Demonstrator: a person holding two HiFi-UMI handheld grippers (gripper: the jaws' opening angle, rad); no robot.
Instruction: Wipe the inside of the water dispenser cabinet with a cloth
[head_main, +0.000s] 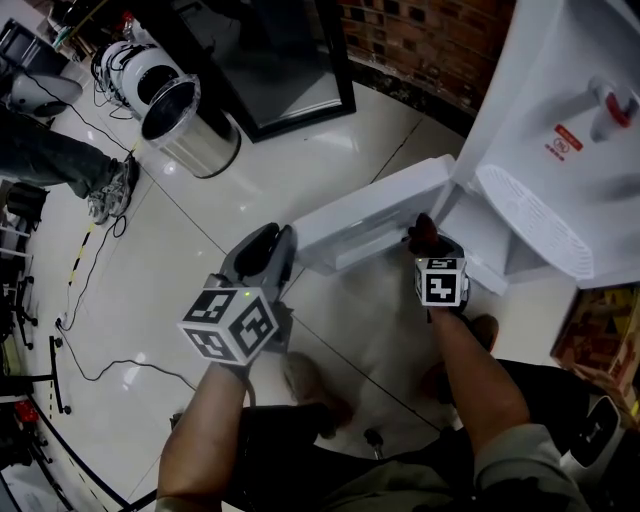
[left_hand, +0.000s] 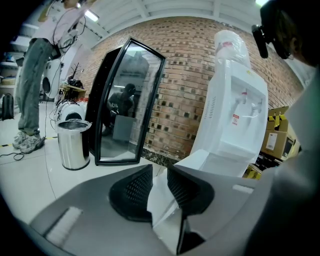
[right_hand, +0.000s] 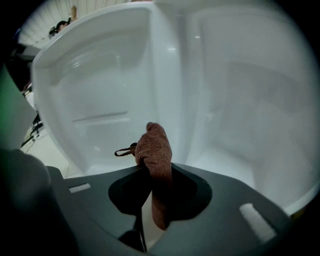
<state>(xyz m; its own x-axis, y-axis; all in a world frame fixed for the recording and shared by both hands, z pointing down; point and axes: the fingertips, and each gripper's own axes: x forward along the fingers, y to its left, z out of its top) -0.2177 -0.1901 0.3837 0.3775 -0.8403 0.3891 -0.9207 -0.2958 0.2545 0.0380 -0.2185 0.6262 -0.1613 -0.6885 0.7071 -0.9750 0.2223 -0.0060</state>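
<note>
At the white plastic water dispenser (head_main: 560, 120), the left gripper (left_hand: 159, 186) pinches its open cabinet door (head_main: 370, 212); the right gripper (right_hand: 155, 175) clamps a brown woven cloth (right_hand: 154, 147).

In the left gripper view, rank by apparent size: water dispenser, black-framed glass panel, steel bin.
1. Water dispenser and black-framed glass panel: about alike here, so not ranked; the dispenser stands nearer the camera.
2. Steel bin: clearly the smallest.
</note>
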